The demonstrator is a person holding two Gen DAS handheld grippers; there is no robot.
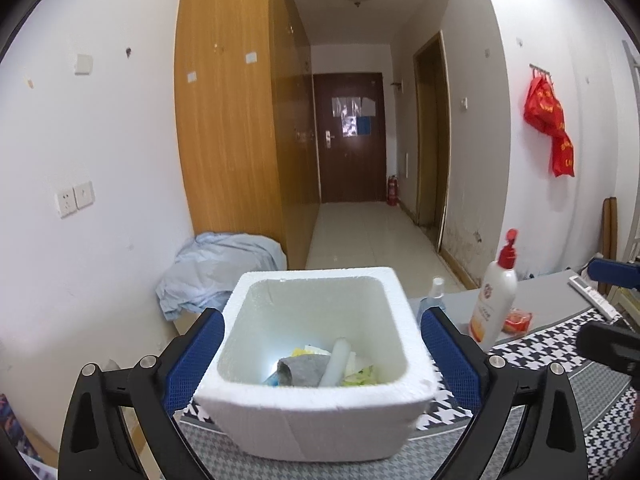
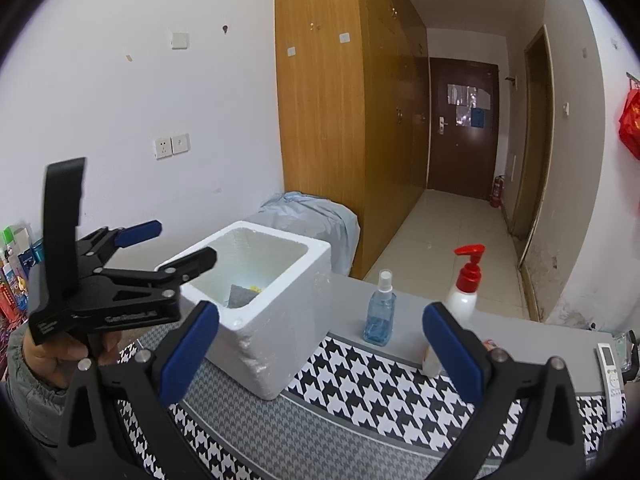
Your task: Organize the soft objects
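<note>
A white foam box point(image 1: 316, 364) stands on a table covered with a grey and black-and-white houndstooth cloth point(image 2: 360, 392), and it serves as the landmark here. Inside the box, at its bottom, lie the soft things: a folded grey cloth point(image 1: 298, 372), a white roll point(image 1: 336, 362) leaning across it, and yellow and green scraps point(image 1: 360, 374) beside them. The left gripper point(image 1: 320, 354) has its blue-padded jaws spread wide, one on each side of the box and just clear of its outer walls; nothing is clamped between them. In the right wrist view the same tool is held by a hand point(image 2: 60, 356) in a grey sleeve to the left of the box, its tips reaching over the near rim. The right gripper point(image 2: 320, 340) is also wide open and empty, pointing at the table to the right of the box. Right of the box stand a small blue spray bottle point(image 2: 380, 312) and a white pump bottle with a red top point(image 2: 464, 292), and farther right lies a white remote control point(image 2: 610, 376). Behind the box, a pale blue sheet point(image 1: 216, 272) is draped over something against the wooden wardrobe point(image 1: 228, 120).
</note>
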